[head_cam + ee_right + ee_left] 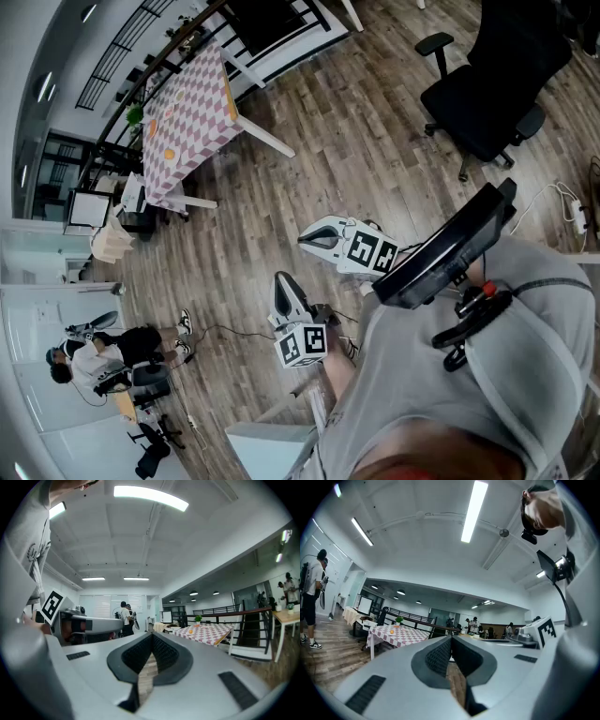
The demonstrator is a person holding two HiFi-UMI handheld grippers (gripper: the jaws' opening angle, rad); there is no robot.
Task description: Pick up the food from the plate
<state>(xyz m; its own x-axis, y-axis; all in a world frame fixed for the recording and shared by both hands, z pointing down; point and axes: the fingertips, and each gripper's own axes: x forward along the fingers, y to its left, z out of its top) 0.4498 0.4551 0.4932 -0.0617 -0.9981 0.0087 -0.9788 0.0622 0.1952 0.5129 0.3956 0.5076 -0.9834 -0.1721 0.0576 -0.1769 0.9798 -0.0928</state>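
Small round orange food piece [169,154] sits on the table with the pink-and-white checked cloth [192,94]; the plate is too small for us to make out. It's well apart from both tongs, at about 10 o'clock from them in the head view. Left gripper [281,281] and right gripper [306,240] both have jaws together with nothing between. We judge the right one slightly nearer. Next comes a walk towards the table, not a reach.
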